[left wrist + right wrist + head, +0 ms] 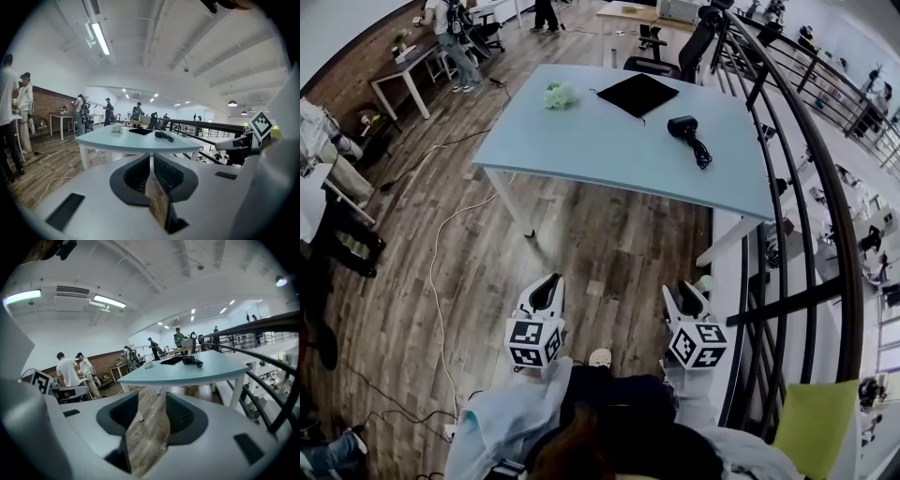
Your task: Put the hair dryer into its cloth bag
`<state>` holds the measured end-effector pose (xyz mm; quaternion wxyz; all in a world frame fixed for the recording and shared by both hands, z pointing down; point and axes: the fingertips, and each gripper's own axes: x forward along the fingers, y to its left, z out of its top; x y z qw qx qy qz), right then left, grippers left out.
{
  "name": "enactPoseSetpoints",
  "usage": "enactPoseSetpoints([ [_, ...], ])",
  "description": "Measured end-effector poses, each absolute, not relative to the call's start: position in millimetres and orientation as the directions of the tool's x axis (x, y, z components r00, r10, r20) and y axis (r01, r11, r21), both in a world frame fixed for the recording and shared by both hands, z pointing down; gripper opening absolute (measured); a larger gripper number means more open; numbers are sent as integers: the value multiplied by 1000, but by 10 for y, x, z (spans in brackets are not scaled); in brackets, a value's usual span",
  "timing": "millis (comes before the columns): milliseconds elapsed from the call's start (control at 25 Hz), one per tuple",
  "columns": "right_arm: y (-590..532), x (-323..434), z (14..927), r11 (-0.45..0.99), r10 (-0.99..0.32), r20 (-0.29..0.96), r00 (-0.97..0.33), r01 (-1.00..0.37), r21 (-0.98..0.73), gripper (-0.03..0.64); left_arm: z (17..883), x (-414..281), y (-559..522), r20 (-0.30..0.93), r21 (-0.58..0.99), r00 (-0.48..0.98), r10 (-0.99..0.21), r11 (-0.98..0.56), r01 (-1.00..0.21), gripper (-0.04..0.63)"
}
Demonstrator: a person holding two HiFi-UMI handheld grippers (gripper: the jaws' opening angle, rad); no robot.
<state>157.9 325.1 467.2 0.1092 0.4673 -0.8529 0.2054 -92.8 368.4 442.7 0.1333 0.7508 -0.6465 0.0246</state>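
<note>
The black hair dryer (682, 127) lies with its coiled cord on the far right part of a pale blue table (609, 155). Left of it rests the flat black cloth bag (637, 94). Both my grippers are well short of the table, over the wooden floor. The left gripper (547, 286) has its jaws together with nothing in them. The right gripper (689, 298) stands open and empty. In the left gripper view the left gripper (150, 157) points at the table, with the hair dryer (161, 135) and the bag (140, 131) far ahead. In the right gripper view, past the right gripper (152, 401), the hair dryer (190, 360) lies on the table.
A white crumpled object (560, 95) lies on the table's far left. A dark metal railing (806, 187) runs along the right. An office chair (675, 56) stands behind the table. Cables (441, 272) trail over the floor at left. People stand by desks at far left.
</note>
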Motion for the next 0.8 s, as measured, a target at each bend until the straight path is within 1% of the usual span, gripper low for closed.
enactPoseSetpoints([
  [160,3228,1468,4677,497,-737,370,-565,-825,-269,300,4467,-993,3640,216,180,162,-963,-123,-976,40],
  [320,3236,1396,4719,522,-710,392,-585,-811,-265,453,4512,-1016,3650,230,182,163,-959,-122,-976,40],
  [400,3262,1333,4736,543,-690,397,-605,-796,-268,507,4547,-1038,3671,241,185,158,-957,-115,-976,40],
  [480,3285,1311,4765,544,-680,395,-618,-786,-293,539,4589,-1019,3709,249,193,165,-954,-118,-974,40],
  [600,3255,1284,4839,537,-669,392,-631,-775,-333,548,4653,-1026,3742,250,204,165,-954,-115,-972,40],
  [800,3091,1176,4841,567,-650,390,-652,-758,-323,546,4667,-1135,3647,249,213,127,-960,-74,-974,40],
])
